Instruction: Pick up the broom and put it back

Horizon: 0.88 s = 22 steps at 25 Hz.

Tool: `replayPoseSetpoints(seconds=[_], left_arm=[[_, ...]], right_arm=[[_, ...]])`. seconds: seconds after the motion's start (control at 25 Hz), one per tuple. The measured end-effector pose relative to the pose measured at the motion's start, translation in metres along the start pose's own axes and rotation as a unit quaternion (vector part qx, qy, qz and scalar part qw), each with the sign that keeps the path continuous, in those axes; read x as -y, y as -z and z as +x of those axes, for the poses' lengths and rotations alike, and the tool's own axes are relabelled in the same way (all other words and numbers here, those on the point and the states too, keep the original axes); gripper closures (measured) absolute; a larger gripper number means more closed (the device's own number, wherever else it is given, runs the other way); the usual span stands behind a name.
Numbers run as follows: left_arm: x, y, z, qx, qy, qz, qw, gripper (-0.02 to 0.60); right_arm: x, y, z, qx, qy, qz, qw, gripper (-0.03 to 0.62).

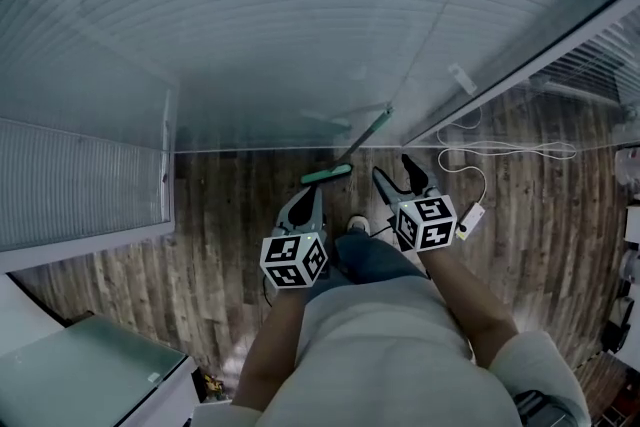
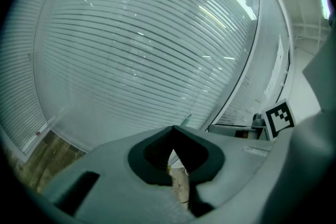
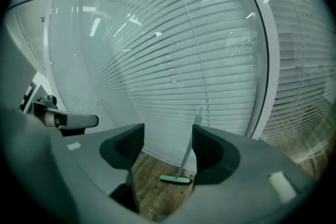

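Observation:
The broom (image 1: 357,143) leans against the blind-covered glass wall, its green head (image 1: 327,174) on the wooden floor and its pale handle slanting up to the right. My left gripper (image 1: 310,198) hovers just in front of the head with its jaws closed together and nothing between them. My right gripper (image 1: 392,167) is open and empty, a little right of the handle. In the right gripper view the broom (image 3: 187,152) shows between the open jaws of my right gripper (image 3: 168,136), some way ahead. In the left gripper view only the handle tip (image 2: 186,119) peeks above my left gripper (image 2: 174,139).
A white cable with a plug block (image 1: 471,218) lies on the floor at the right. A metal frame post (image 1: 520,75) divides the glass panels. A white cabinet (image 1: 90,375) stands at the lower left. My shoe (image 1: 357,225) is between the grippers.

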<state>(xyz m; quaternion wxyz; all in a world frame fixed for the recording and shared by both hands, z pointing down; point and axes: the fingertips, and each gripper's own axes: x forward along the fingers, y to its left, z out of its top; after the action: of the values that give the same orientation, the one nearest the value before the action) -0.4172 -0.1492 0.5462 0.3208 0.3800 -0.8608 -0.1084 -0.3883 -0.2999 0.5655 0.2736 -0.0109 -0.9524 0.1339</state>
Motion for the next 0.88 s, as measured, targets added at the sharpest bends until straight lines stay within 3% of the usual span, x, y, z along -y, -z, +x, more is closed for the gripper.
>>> replayPoseSetpoints(seconds=[0.24, 0.48, 0.88], left_arm=[[0.005, -0.003, -0.013, -0.002, 0.007, -0.003, 1.0000, 0.575], [0.019, -0.012, -0.031, 0.004, 0.018, -0.001, 0.9998, 0.575], [0.032, -0.029, -0.045, 0.016, 0.026, -0.007, 0.9995, 0.575]], right_arm=[[-0.020, -0.014, -0.020, 0.015, -0.020, 0.001, 1.000, 0.312], [-0.041, -0.038, -0.052, 0.041, -0.052, -0.005, 0.998, 0.355], [-0.066, -0.080, -0.094, 0.081, -0.094, -0.018, 0.992, 0.543]])
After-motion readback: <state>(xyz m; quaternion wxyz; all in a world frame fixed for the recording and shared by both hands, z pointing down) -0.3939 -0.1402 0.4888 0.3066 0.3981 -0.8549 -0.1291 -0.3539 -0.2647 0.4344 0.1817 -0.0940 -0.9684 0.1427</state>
